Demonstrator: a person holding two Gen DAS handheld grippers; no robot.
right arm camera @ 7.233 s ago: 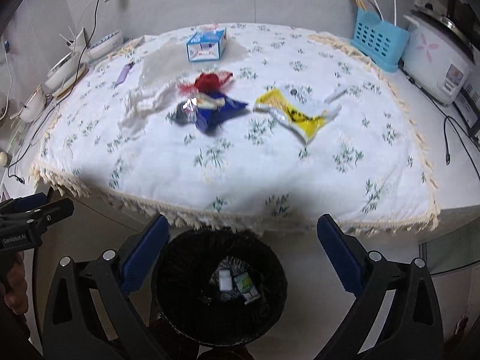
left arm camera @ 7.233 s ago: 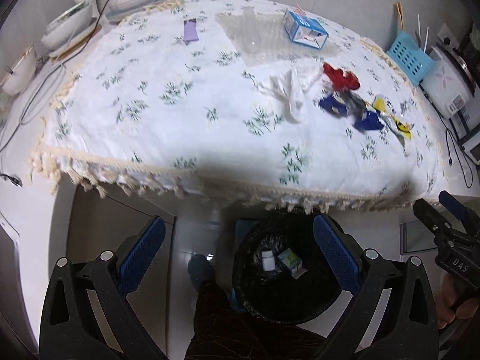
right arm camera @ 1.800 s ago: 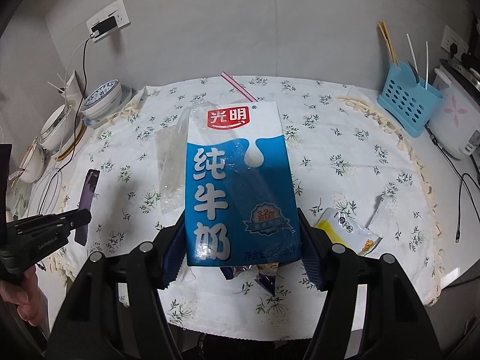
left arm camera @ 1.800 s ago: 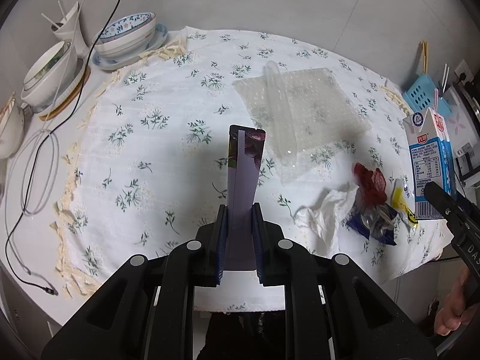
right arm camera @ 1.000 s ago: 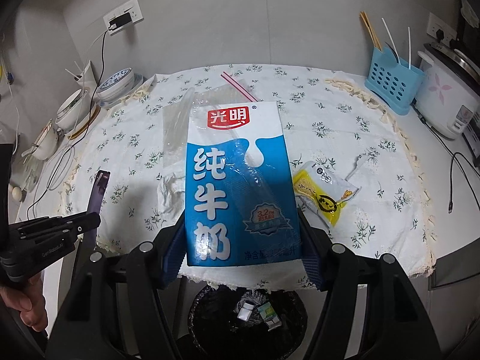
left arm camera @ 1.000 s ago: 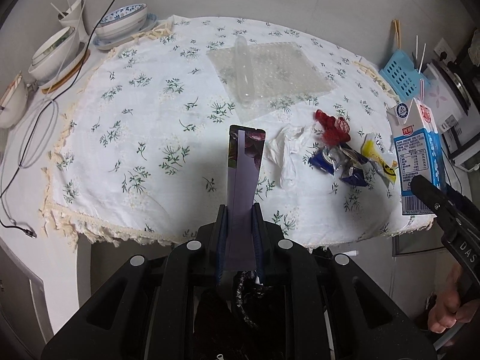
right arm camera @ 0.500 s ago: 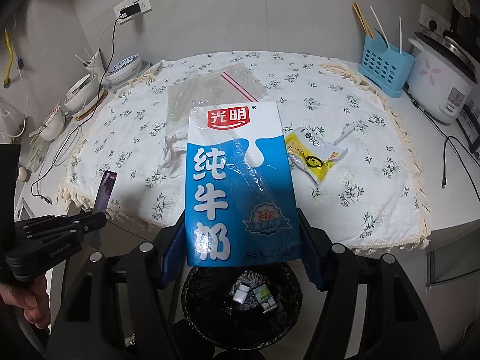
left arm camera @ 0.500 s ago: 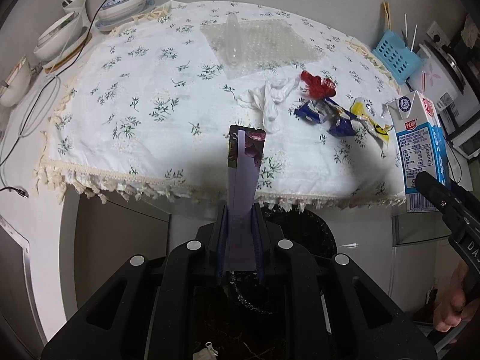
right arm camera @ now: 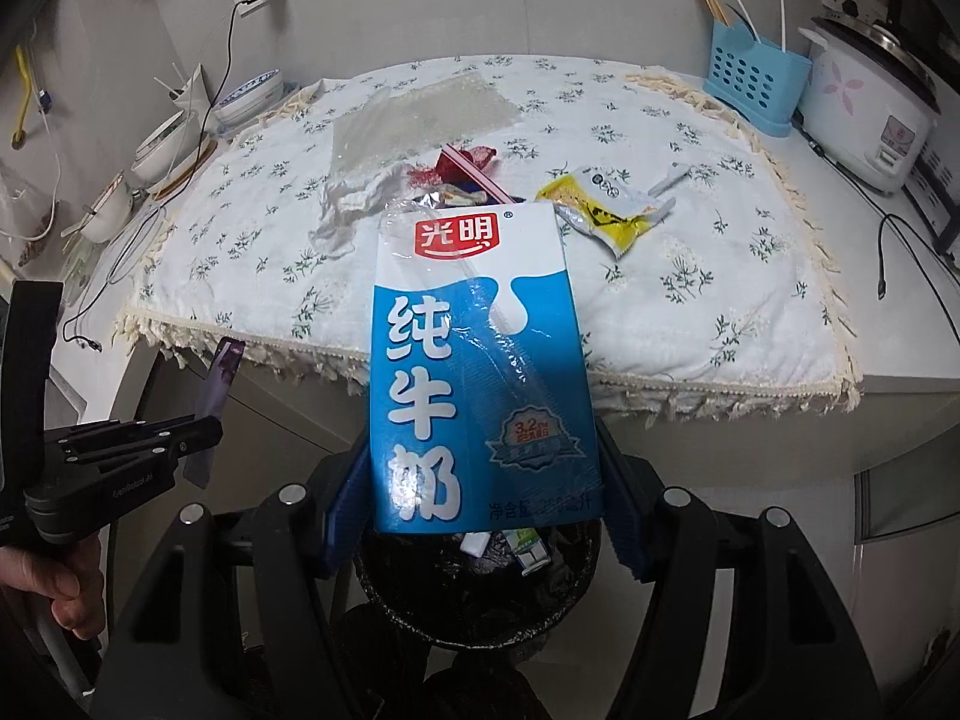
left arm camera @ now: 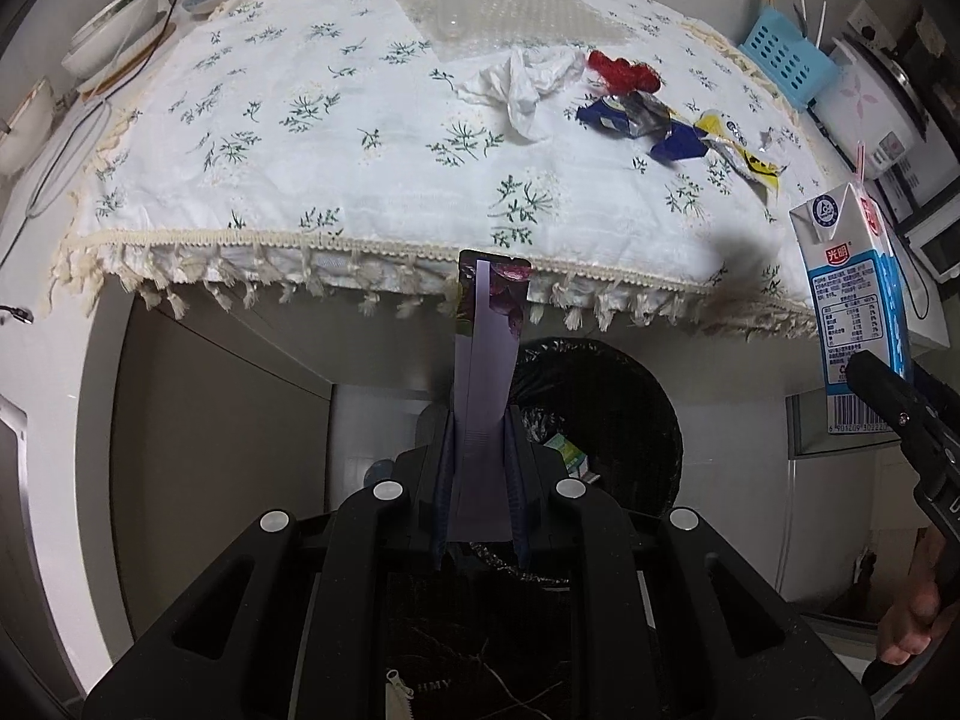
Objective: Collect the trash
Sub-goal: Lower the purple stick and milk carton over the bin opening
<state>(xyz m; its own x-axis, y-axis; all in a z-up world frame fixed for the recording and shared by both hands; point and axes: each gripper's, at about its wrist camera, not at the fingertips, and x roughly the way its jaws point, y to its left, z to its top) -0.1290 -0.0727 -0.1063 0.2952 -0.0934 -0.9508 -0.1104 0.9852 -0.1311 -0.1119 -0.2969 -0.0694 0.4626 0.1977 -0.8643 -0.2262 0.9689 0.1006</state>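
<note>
The milk carton [right arm camera: 477,372] sits upright between the blue pads of the right claw [right arm camera: 480,516], which is clamped on its sides, held above the black bin [right arm camera: 480,588] on the floor in front of the surface [right arm camera: 750,324]. The left claw [left arm camera: 480,474] is nearly closed, pinching one flat purple wrapper [left arm camera: 486,360] that stands up from its pads, also over the bin [left arm camera: 600,396]. Both claws point steeply down, side by side, each gripped by a hand [right arm camera: 66,588] at the handle. Two small items lie inside the bin. On the flowered cloth remain one white tissue [left arm camera: 522,84], one red scrap [left arm camera: 624,72], one blue foil wrapper [left arm camera: 642,120], one yellow packet [right arm camera: 606,210] and one bubble-wrap sheet [left arm camera: 510,12].
</note>
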